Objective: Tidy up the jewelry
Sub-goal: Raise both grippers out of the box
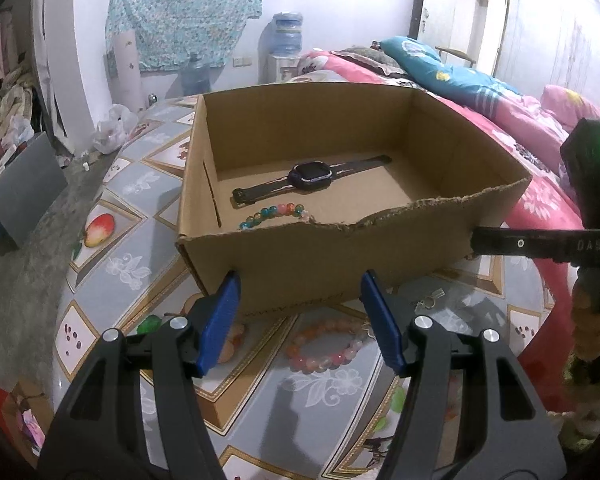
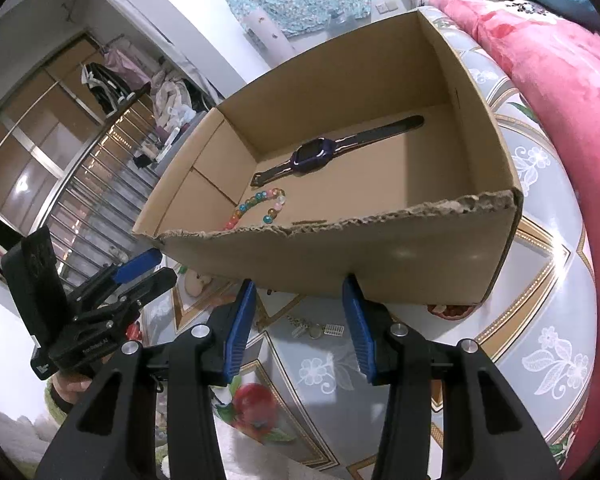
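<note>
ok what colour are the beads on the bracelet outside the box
Pink and orange bracelet, lying on the table in front of the cardboard box; left wrist view.

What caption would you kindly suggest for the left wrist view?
Open left claw above a pink beaded bracelet before a brown cardboard box holding a dark wristwatch.

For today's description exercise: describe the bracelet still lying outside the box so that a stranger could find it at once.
Find the open cardboard box on the patterned tabletop. Just before its near wall lies the pink-and-orange bead bracelet. Unlike the multicoloured bracelet and watch, it lies outside the box.
</note>
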{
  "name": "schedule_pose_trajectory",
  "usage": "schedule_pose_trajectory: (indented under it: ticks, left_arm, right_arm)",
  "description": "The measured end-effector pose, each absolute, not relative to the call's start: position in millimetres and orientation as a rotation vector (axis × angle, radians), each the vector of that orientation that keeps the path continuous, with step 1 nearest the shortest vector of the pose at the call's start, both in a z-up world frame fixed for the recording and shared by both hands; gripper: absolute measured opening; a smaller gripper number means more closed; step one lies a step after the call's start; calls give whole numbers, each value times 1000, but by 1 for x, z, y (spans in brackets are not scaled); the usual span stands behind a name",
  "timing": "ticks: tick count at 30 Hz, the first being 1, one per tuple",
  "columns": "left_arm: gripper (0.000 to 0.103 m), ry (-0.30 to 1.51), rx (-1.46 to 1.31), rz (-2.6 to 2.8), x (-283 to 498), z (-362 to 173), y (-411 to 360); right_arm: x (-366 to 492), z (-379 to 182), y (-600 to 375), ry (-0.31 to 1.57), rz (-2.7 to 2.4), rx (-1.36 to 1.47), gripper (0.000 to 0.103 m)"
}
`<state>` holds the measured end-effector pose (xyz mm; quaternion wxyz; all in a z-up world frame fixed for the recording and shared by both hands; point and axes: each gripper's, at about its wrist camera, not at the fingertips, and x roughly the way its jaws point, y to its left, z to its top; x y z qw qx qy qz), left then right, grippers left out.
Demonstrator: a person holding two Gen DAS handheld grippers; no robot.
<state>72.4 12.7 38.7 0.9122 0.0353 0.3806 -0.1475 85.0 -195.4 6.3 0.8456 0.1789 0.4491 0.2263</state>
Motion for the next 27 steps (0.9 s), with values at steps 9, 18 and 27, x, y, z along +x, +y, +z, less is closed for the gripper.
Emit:
schedule_pose_trajectory:
  ticks: [9,18,27]
  left_arm:
    - [59,784,75,-304,73,38,13]
    - [59,784,53,-301,73,38,13]
    - [59,775,51,-295,38,39,35]
  right_arm:
    - [87,6,-194,945,473,373,44]
    - [88,5,-195,926,476,359,44]
    - [32,1,-181,886,468,46,70]
